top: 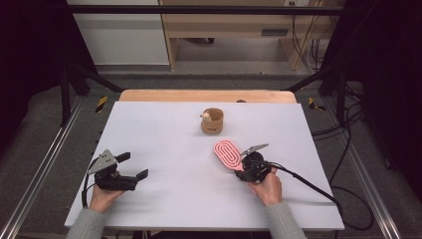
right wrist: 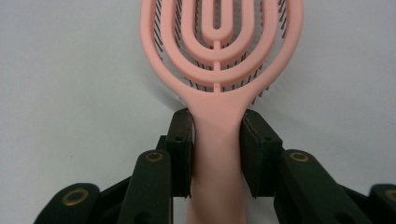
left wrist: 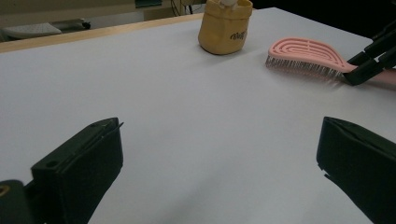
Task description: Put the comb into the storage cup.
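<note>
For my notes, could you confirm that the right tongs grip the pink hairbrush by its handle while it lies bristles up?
Not quite: the right tongs do grip the pink hairbrush by its handle, but its bristles point down at the table, as the left gripper view shows.

The hairbrush [right wrist: 219, 60] between the black pads of the right gripper [right wrist: 217, 154] was salmon pink, its back a pattern of nested loops over dark bristles. Beyond it, the cup [top: 212, 121] was tan with dark lettering. The table [top: 164, 144] was pale grey-white.

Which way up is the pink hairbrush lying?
Bristles down. The pink hairbrush shows its ribbed back upward, bristles against the white table; the right gripper clamps its handle.
</note>
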The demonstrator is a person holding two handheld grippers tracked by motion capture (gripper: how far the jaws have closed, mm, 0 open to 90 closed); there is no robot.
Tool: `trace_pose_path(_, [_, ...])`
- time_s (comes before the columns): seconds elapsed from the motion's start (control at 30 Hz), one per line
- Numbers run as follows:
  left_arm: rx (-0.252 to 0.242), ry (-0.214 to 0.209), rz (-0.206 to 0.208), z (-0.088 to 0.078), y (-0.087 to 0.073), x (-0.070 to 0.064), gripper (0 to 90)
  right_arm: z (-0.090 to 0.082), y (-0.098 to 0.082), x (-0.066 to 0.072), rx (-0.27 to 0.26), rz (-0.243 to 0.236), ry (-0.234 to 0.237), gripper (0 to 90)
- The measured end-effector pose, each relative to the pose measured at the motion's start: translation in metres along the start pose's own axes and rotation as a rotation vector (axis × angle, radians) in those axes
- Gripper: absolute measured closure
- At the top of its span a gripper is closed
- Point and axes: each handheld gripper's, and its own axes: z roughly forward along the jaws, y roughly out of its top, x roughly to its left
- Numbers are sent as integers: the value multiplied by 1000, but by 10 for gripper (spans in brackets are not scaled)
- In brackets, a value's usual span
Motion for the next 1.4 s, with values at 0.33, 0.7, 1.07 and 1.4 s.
trace_pose_path(0.33, [0, 1, 0, 0, 0, 0, 3, 0, 1, 0, 3, 25, 2, 693])
trace_pose_path(0.7, [0, 2, -1, 0, 0, 0, 3, -2, 1, 0, 7, 30, 15, 698])
trace_pose_path(1.07, [-2, 2, -2, 0, 0, 0, 3, -12, 2, -1, -27, 39, 24, 699])
trace_pose_path(1.4, [-2, 3, -6, 0, 0, 0, 3, -21, 3, -2, -65, 36, 29, 700])
